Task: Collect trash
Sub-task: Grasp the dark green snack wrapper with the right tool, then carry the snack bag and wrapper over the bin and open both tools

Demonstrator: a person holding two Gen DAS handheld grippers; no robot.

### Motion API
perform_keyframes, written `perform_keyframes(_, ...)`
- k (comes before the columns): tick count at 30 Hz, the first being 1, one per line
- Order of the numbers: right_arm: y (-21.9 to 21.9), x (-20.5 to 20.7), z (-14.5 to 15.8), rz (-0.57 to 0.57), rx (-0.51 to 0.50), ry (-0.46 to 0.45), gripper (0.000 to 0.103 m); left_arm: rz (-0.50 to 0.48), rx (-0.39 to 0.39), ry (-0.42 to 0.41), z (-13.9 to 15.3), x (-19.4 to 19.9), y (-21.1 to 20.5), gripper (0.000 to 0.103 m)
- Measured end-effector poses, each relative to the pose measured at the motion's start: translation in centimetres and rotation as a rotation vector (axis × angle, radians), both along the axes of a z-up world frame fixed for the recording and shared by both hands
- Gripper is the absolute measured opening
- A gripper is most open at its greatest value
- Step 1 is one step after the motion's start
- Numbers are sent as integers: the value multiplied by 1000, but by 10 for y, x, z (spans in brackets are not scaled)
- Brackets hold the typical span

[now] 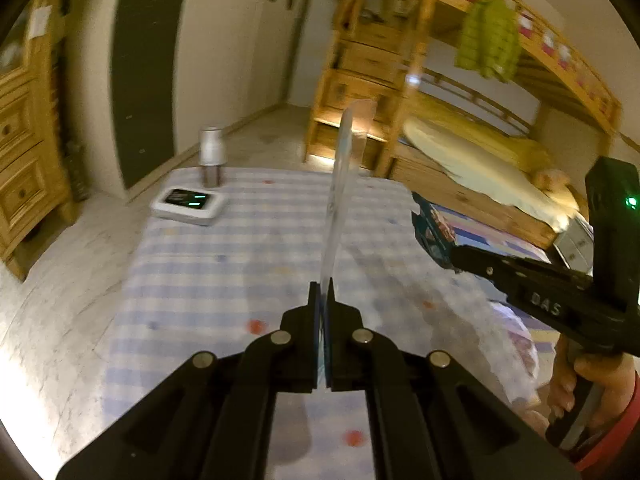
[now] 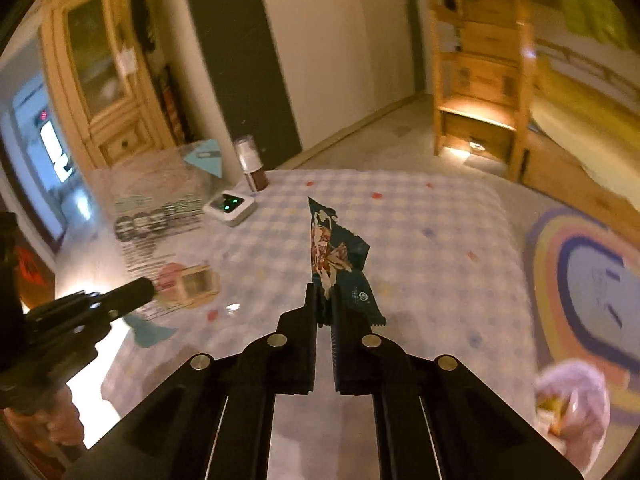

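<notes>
Tongs: left tongs (image 1: 323, 312) are pinching a stiff clear plastic sheet (image 1: 340, 184); right tongs (image 2: 325, 308) are gripping a light, crinkly dark-blue snack wrapper (image 2: 336, 256) edge.

both grippers' jaws clamped: left gripper (image 1: 322, 300), right gripper (image 2: 325, 304)

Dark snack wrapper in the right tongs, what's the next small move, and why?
Probably carry it off the table toward wherever trash goes. The right tongs are shut on the wrapper, lifted clear of the checked tablecloth; no bin shows.
</notes>
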State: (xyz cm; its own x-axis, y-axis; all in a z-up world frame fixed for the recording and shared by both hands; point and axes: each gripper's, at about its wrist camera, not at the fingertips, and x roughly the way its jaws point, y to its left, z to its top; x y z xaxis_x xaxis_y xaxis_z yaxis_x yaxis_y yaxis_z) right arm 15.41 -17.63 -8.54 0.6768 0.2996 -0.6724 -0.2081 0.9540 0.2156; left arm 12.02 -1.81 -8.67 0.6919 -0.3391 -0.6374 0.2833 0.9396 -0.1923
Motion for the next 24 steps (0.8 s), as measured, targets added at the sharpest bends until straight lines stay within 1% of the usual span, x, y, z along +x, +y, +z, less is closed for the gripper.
perform_keyframes(2, -15, -19, 1, -38, 14, 5, 6, -42, 1, 0, 1, -9, -20, 0)
perform_keyframes(5, -47, -58, 2, -126, 20, 4, 6, -119, 10, 6, -1, -21, -56, 0)
perform_keyframes(9, -79, -92, 1, -220, 23, 0, 6, -238, 37, 4, -2, -36, -112, 0)
perform_keyframes(11, -95, -107, -1, -265, 32, -1, 6, -280, 47, 2, -4, -42, -132, 0)
perform_keyframes(12, -109, -119, -2, -303, 44, -1, 6, -313, 53, 3, -5, -45, -148, 0)
perform_keyframes(18, -161, -150, -13, -445, 58, 1, 7, -433, 81, 1, -12, -52, -212, 0)
perform_keyframes(24, -212, -166, -29, -545, 60, 25, 7, -520, 113, 19, -28, -49, -267, 0)
